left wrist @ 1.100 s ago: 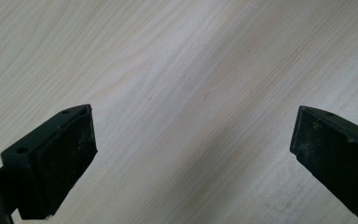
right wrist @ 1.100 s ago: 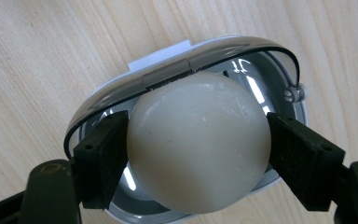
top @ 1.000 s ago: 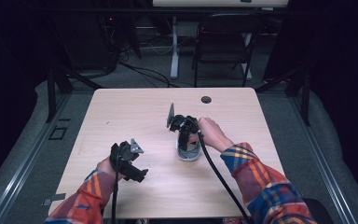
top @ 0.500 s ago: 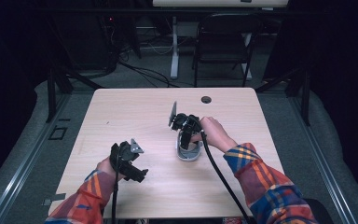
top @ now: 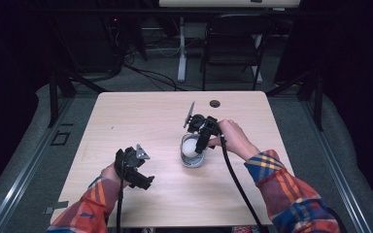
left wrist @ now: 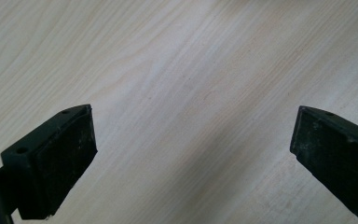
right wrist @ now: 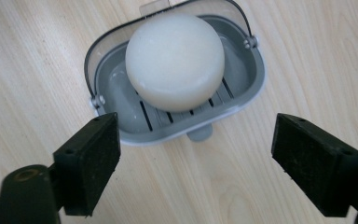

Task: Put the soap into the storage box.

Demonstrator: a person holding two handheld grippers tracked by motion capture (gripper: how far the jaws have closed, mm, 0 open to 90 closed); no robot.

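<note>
A round white soap (right wrist: 175, 60) lies in a grey soap dish (right wrist: 249, 86) on the wooden table (top: 141, 116). A clear lid edge shows behind the dish. My right gripper (right wrist: 196, 172) hovers just above the near side of the dish, open. Its jaws have just been opening, and nothing is between the pads. In the high view the right gripper (top: 199, 144) points down over the soap (top: 189, 147) and the dish (top: 193, 162). My left gripper (left wrist: 193, 154) is open over bare wood; in the high view the left gripper (top: 143, 178) rests near the table's front left.
A small black round grommet (top: 215, 103) sits near the table's far edge. Beyond the table stand a dark chair (top: 233, 48) and a white post (top: 181, 53), with cables on the floor. Bare wood lies left of the dish and behind it.
My right gripper has lifted a little off the dish and its jaws have spread apart, so the soap now shows in the dish. The left gripper has stayed where it was.
</note>
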